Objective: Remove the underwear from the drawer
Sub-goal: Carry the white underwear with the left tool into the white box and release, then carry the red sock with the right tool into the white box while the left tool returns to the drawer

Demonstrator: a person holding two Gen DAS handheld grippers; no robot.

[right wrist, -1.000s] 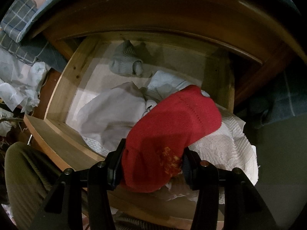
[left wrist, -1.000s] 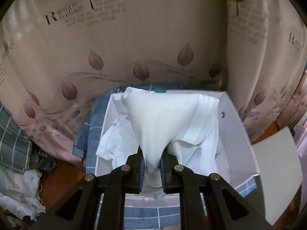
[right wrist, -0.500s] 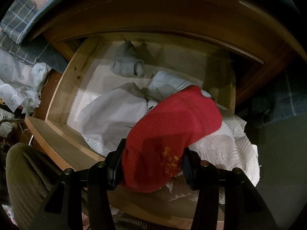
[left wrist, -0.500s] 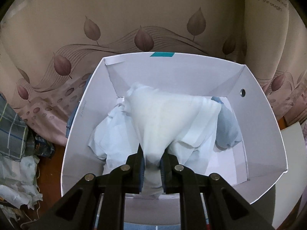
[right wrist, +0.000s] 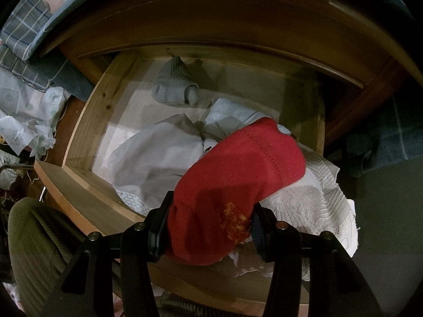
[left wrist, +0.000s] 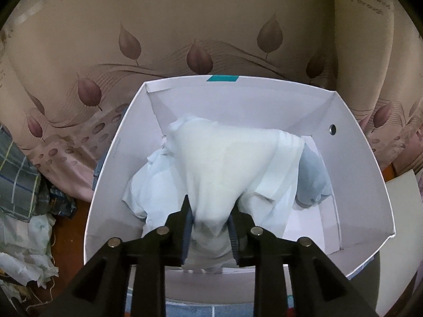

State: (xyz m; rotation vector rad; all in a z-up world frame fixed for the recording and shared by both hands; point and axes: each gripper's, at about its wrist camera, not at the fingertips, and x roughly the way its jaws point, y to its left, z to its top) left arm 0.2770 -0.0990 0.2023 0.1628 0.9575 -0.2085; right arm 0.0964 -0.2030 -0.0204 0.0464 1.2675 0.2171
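Over white box, left view: left gripper (left wrist: 210, 215) clamped on white underwear (left wrist: 232, 163), fabric pinched between both fingers and fanning out ahead of them.
White underwear position: draped above interior of white cardboard box (left wrist: 351, 158); contact with box floor not determinable.
Box contents: pale crumpled garments (left wrist: 148, 182) at left, grey-blue garment (left wrist: 313, 177) against right wall.
Behind box: beige leaf-print fabric (left wrist: 158, 39).
Above drawer front, right view: right gripper (right wrist: 210, 227) clamped on red underwear (right wrist: 238, 182), bunched cloth filling gap between fingers.
Red underwear position: over front right corner of open wooden drawer (right wrist: 87, 129), above white lace fabric (right wrist: 317, 200) spilling over drawer edge.
Drawer contents: white garment (right wrist: 156, 155) in middle, grey knitted item (right wrist: 174, 84) near back, pale garment (right wrist: 232, 116) beside red one.
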